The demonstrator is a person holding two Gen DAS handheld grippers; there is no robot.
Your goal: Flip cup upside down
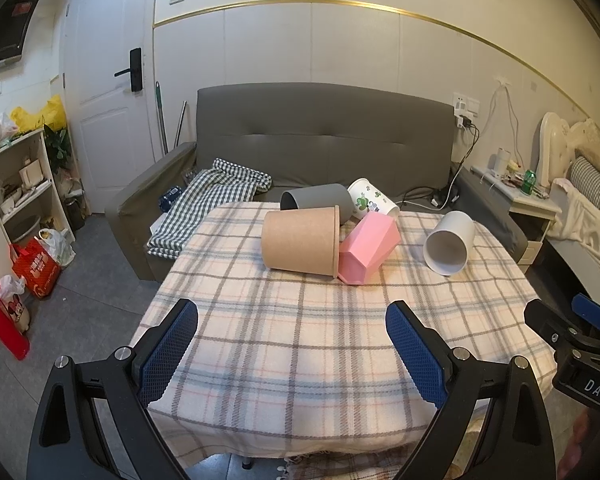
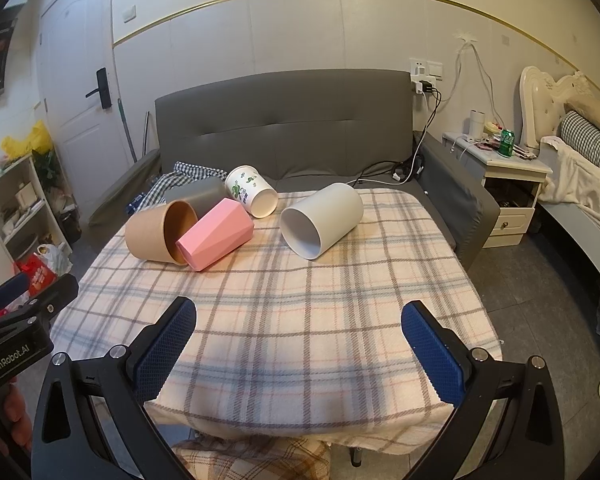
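Observation:
Several cups lie on their sides at the far part of a plaid-covered table (image 1: 300,340) (image 2: 300,312): a brown paper cup (image 1: 300,242) (image 2: 148,232), a pink faceted cup (image 1: 370,252) (image 2: 216,234), a grey cup (image 1: 318,198) (image 2: 198,196), a white flower-printed cup (image 1: 370,196) (image 2: 250,190) and a plain white cup (image 1: 450,246) (image 2: 320,220). My left gripper (image 1: 292,316) is open and empty over the near table edge. My right gripper (image 2: 299,316) is open and empty too, well short of the cups; it also shows in the left wrist view (image 1: 572,332).
A grey sofa (image 1: 320,132) stands behind the table with a checked cloth (image 1: 208,204) on it. A shelf (image 1: 20,192) and bags (image 1: 36,264) are at the left. A nightstand (image 2: 504,184) and bed (image 2: 580,168) are at the right.

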